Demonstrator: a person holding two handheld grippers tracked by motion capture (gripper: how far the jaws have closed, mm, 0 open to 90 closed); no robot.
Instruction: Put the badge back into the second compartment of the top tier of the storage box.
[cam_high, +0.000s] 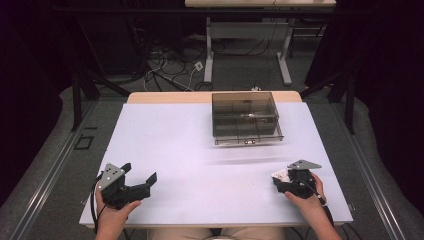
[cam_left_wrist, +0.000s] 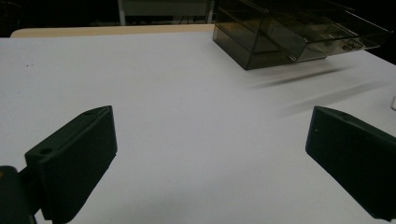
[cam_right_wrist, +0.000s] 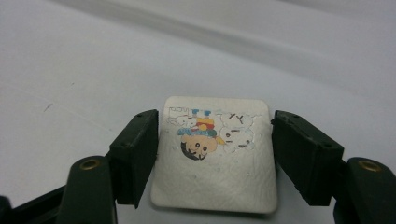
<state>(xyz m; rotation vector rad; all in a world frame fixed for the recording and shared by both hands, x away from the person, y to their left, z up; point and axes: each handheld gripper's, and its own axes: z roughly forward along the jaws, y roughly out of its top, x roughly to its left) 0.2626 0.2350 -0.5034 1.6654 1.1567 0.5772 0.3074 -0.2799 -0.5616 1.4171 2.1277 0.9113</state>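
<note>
The left tongs (cam_high: 142, 181) rest at 7 o'clock on the white table (cam_high: 190, 150), jaws spread wide with nothing between them. The right tongs (cam_right_wrist: 215, 144) sit at 5 o'clock, jaws parted on either side of a white cartoon-printed card (cam_right_wrist: 217, 163) lying flat there. A smoky transparent drawer box (cam_high: 245, 116) stands at 12 o'clock, its drawer pulled out.

A small white square card (cam_right_wrist: 215, 163) with a worn cartoon print lies flat on the table's near right. A smoky clear drawer box (cam_high: 244, 116) stands at the far side, its drawer pulled out.
</note>
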